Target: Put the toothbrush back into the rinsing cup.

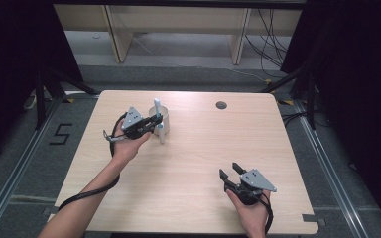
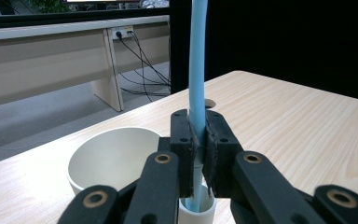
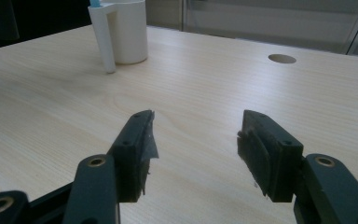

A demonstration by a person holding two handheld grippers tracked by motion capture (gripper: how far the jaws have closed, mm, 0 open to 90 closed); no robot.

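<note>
Pale-wood bench (image 1: 188, 163) carrying a white cup (image 3: 123, 32) with a side handle, placed toward its far left. Left gripper (image 2: 198, 140), jaws pressed onto a light-blue toothbrush handle (image 2: 197, 60), which stands near upright with its lower end inside the cup. In the high view the left gripper (image 1: 151, 124) sits just beside the cup (image 1: 159, 121). Right gripper (image 3: 193, 149), jaws spread with nothing between them, lies near the bench's near right edge, well apart from the cup.
</note>
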